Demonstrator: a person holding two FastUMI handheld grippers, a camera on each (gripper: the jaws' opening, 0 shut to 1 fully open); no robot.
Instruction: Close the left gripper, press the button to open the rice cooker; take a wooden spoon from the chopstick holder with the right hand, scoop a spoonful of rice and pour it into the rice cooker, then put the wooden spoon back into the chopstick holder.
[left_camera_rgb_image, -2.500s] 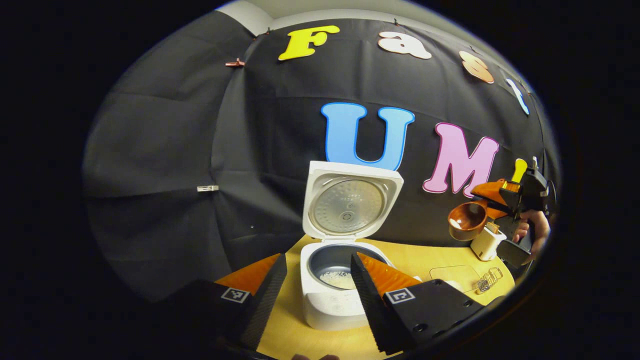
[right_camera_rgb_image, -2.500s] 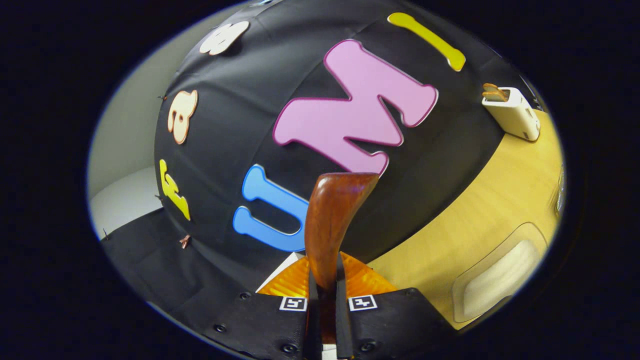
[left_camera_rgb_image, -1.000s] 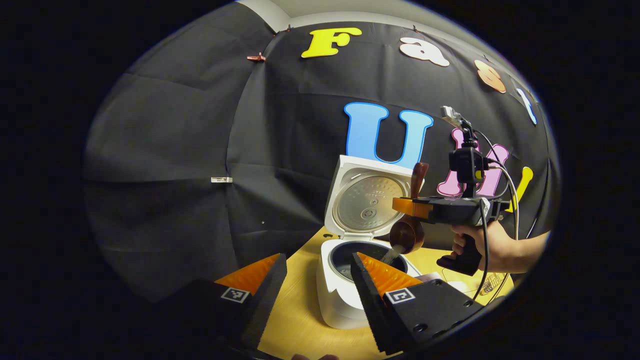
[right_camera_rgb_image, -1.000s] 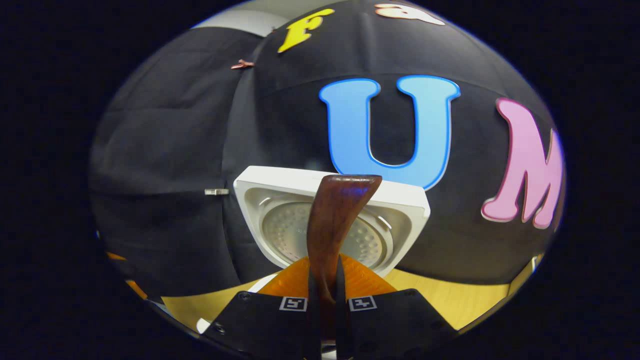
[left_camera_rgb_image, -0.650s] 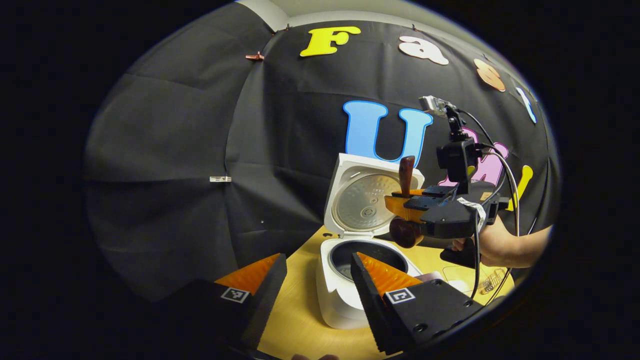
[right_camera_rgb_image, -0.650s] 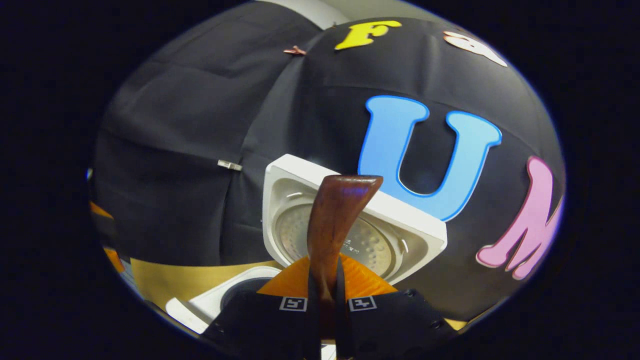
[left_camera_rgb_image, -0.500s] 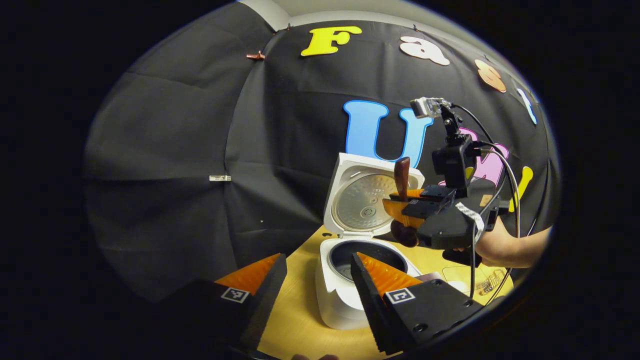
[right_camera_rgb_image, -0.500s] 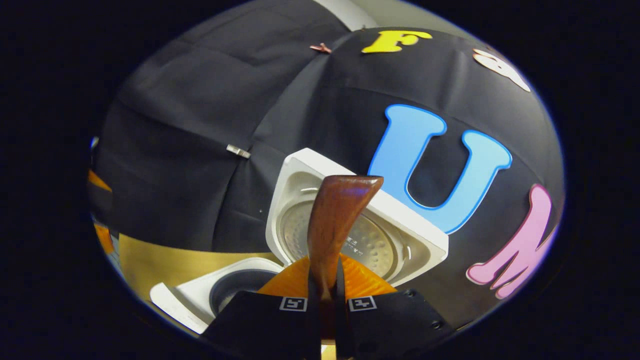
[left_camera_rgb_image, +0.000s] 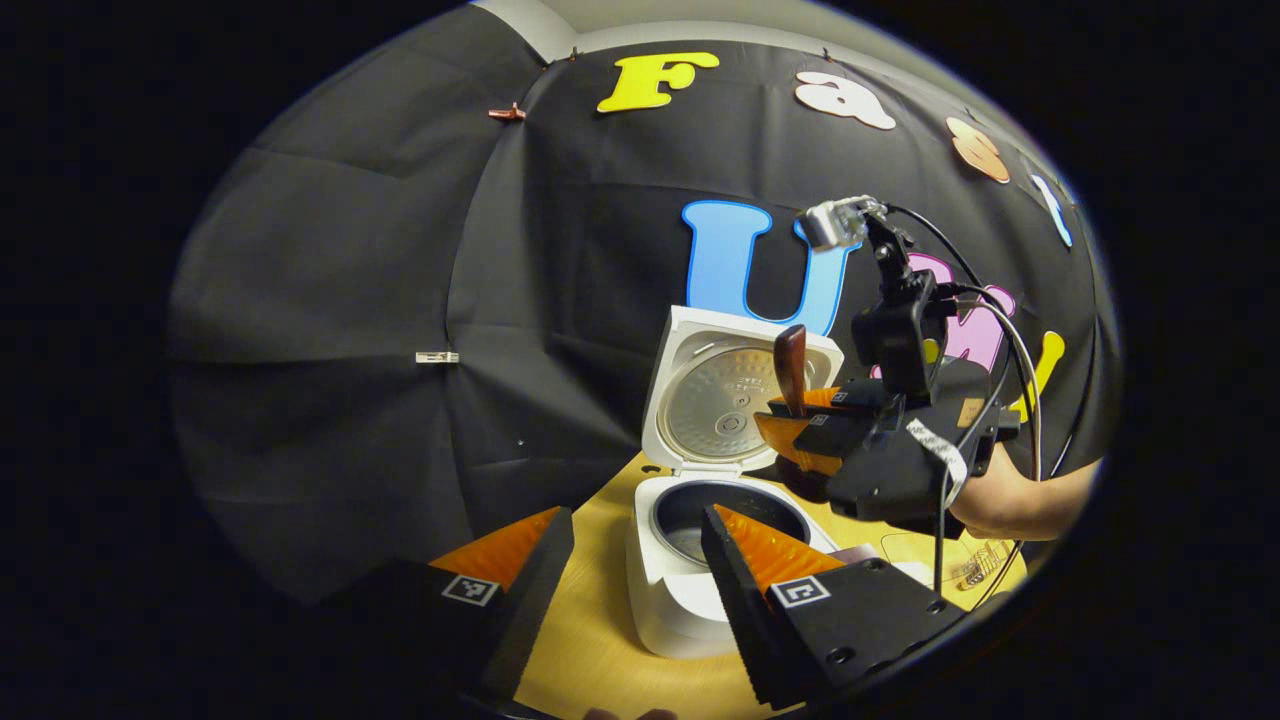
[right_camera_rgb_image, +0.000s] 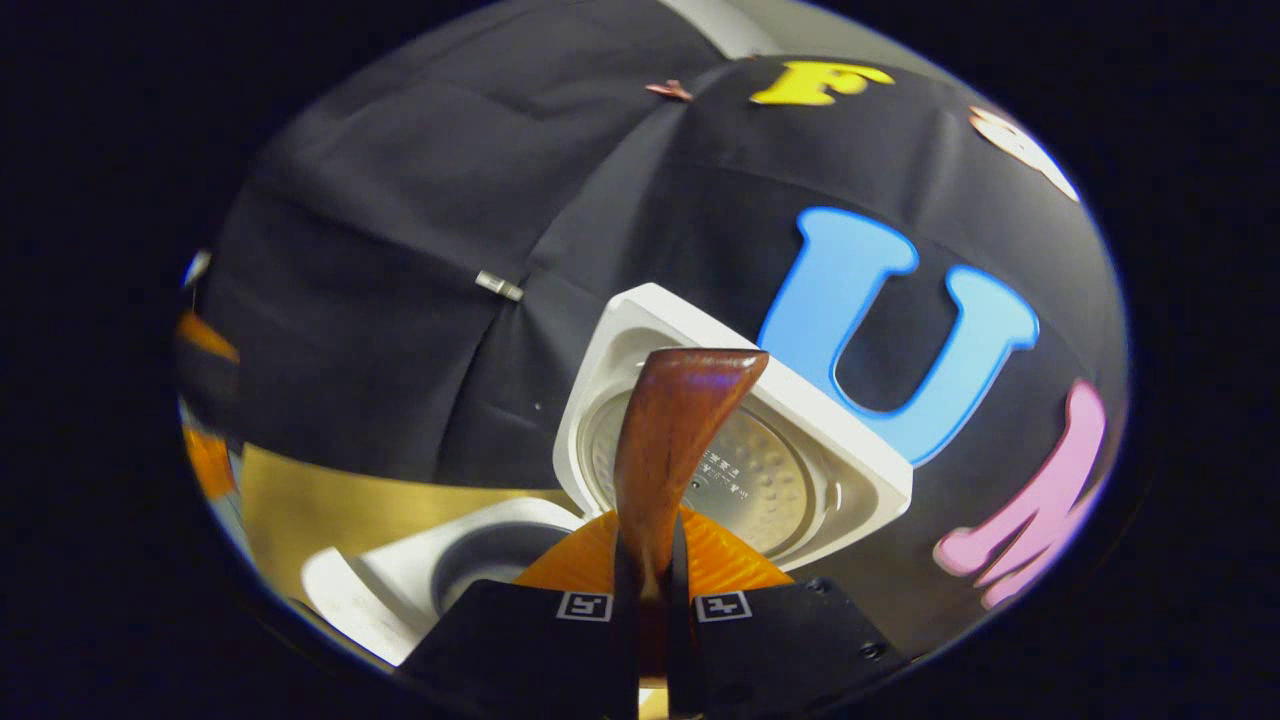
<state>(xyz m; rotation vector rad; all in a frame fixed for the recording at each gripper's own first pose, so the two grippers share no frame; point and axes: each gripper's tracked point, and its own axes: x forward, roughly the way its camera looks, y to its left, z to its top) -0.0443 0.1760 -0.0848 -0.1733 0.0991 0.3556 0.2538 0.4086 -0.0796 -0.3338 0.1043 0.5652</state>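
Note:
The white rice cooker (left_camera_rgb_image: 672, 590) stands on the wooden table with its lid (left_camera_rgb_image: 735, 395) raised and the dark inner pot (left_camera_rgb_image: 728, 510) exposed. My right gripper (left_camera_rgb_image: 790, 425) hovers over the pot's far right rim, shut on the brown wooden spoon (left_camera_rgb_image: 790, 362); the handle points up and the bowl is mostly hidden under the fingers. In the right gripper view the spoon handle (right_camera_rgb_image: 675, 440) rises from my shut right gripper (right_camera_rgb_image: 650, 600), in front of the lid (right_camera_rgb_image: 800, 440) and pot (right_camera_rgb_image: 490, 560). My left gripper (left_camera_rgb_image: 630, 575) is open, low in front of the cooker, holding nothing.
The yellow wooden table (left_camera_rgb_image: 590, 650) runs under the cooker. At the right, behind the right gripper, lie a clear shallow container (left_camera_rgb_image: 900, 545) and a small wire rack (left_camera_rgb_image: 978, 565). A hand and forearm (left_camera_rgb_image: 1010, 495) hold the right gripper, with cables hanging from it.
The right gripper brought the spoon from the right to above the cooker, tipped rice into the pot, then rolled and drifted slightly left. The rice stream is gone. The left gripper stayed put.

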